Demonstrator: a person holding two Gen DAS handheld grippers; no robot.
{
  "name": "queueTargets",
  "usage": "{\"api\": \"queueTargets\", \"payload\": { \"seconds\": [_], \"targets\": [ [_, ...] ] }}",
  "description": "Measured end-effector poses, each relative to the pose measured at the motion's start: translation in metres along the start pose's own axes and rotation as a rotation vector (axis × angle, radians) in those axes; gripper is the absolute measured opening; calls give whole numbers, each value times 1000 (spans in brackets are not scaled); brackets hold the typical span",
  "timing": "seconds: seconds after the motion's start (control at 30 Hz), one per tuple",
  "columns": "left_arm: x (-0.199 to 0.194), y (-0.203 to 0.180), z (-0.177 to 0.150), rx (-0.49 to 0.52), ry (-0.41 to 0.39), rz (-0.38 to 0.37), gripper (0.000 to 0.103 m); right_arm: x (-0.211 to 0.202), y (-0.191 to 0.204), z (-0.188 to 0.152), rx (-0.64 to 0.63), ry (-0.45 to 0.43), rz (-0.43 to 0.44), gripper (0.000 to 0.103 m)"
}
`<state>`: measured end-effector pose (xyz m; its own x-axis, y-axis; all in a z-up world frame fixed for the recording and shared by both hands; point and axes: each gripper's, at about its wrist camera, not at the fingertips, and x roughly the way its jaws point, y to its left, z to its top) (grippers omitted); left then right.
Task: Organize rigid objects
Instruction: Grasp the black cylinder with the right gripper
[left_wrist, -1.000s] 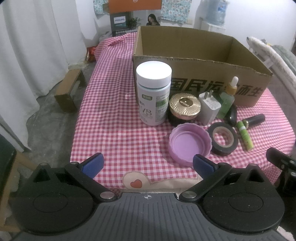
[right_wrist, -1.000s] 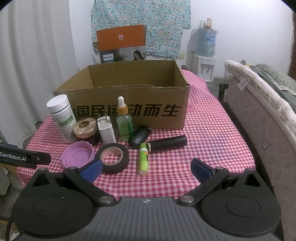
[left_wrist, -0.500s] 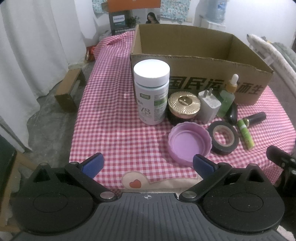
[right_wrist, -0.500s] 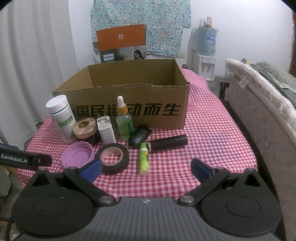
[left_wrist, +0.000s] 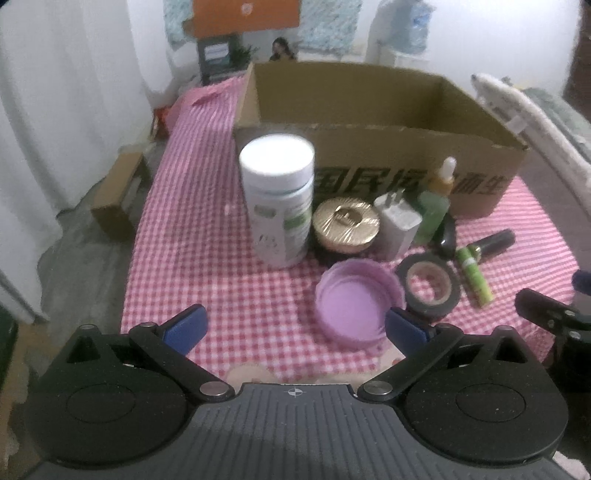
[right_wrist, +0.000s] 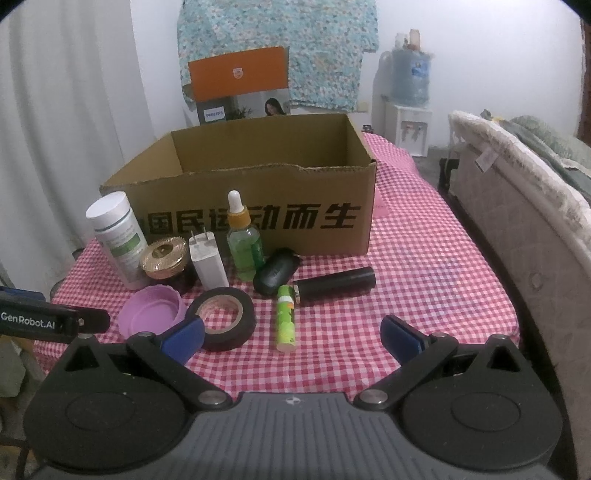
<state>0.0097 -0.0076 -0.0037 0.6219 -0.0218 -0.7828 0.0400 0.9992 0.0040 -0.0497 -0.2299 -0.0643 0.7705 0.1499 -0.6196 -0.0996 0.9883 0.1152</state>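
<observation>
An open cardboard box (right_wrist: 255, 218) (left_wrist: 369, 122) stands on the red-checked table. In front of it sit a white pill bottle (left_wrist: 279, 199) (right_wrist: 116, 240), a gold-lidded jar (left_wrist: 345, 221) (right_wrist: 164, 256), a white charger (right_wrist: 207, 260), a green dropper bottle (right_wrist: 245, 243), a black oval case (right_wrist: 277, 271), a black tube (right_wrist: 336, 284), a green lip-balm stick (right_wrist: 285, 319), black tape (right_wrist: 221, 317) and a purple lid (left_wrist: 356, 299) (right_wrist: 153, 314). My left gripper (left_wrist: 295, 328) is open before the bottle and lid. My right gripper (right_wrist: 291, 338) is open before the stick.
A bed (right_wrist: 517, 206) runs along the right side of the table. A water dispenser (right_wrist: 408, 107) and an orange poster (right_wrist: 238, 75) stand behind. A small wooden box (left_wrist: 118, 195) sits on the floor at the left, by white curtains.
The left gripper has moved forward and slightly up toward the bottle and lid; its view is blurred. The right gripper has barely moved.
</observation>
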Motion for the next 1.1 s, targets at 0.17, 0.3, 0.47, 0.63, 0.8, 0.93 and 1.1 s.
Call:
{"api": "queueTargets", "payload": {
  "seconds": [0.17,0.3,0.47,0.63,0.8,0.93,1.1],
  "targets": [
    [-7,-13,12,88,-106,-70,102,1,-19,8,58,-19,27,102],
    [-12,-37,25,224,-207,-123,101,2,-48,18,162,-34,50,97],
    [-13,-76,38,381,-283,-219,96,8,-84,28,278,-30,87,84],
    [4,-121,42,541,-252,-293,82,23,-105,31,367,9,124,74],
    [35,-156,40,654,-159,-320,66,45,-116,30,434,66,179,66],
    [55,-171,39,677,-90,-315,54,59,-121,29,465,103,217,61],
    [73,-180,43,675,-20,-293,42,78,-128,27,495,148,243,51]
  ]
}}
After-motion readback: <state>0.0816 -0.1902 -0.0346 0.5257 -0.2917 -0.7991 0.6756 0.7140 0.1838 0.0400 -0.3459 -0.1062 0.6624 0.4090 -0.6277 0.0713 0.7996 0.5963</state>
